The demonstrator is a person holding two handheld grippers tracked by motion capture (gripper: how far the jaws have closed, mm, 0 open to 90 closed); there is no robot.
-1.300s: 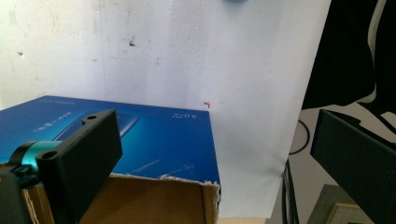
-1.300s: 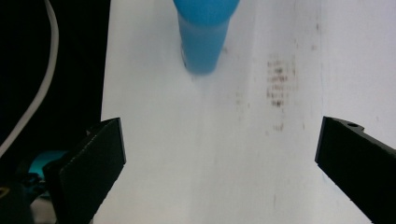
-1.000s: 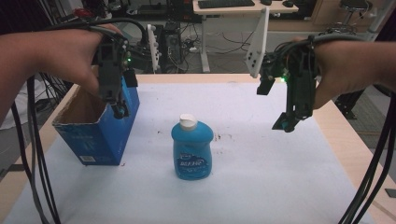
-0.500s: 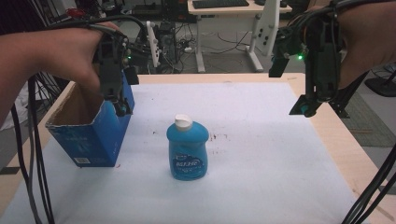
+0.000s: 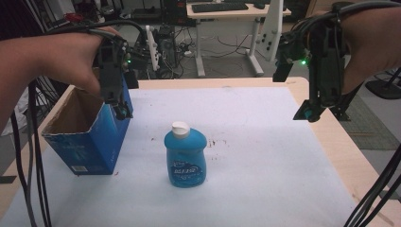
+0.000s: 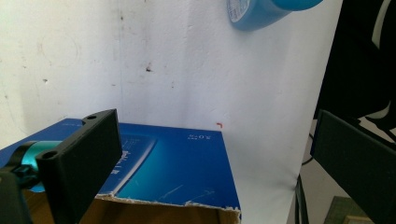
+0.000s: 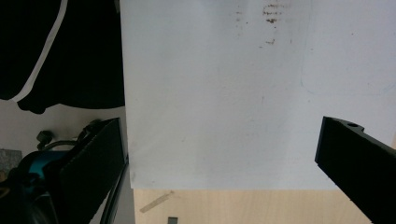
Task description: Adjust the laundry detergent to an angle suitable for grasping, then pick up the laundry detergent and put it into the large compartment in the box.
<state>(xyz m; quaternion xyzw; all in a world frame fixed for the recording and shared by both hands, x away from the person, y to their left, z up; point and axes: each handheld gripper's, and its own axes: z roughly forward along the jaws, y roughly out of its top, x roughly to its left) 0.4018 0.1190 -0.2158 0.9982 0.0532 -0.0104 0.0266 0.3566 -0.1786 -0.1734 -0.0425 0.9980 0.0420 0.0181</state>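
Observation:
A blue dish-soap bottle point(image 5: 185, 156) with a white cap stands upright in the middle of the white sheet. To its left stands an open blue cardboard box point(image 5: 90, 137). My left gripper point(image 5: 118, 106) hangs open over the box's right rim, holding nothing. In the left gripper view the jaws of the left gripper point(image 6: 215, 126) stand wide apart above the box's blue side point(image 6: 177, 163), with the bottle point(image 6: 261, 11) at the top edge. My right gripper point(image 5: 309, 112) is held in the air over the table's right edge. It is open and empty point(image 7: 222, 128) above the sheet.
A white sheet point(image 5: 265, 156) covers most of the wooden table point(image 5: 343, 156), whose bare wood shows along the right side and far edge. Small brown stains point(image 5: 215, 142) lie right of the bottle. Desks, cables and equipment stand beyond the far edge.
My right gripper has risen and shifted right, out toward the table's right edge. The left gripper stays over the box rim. Bottle and box have not moved.

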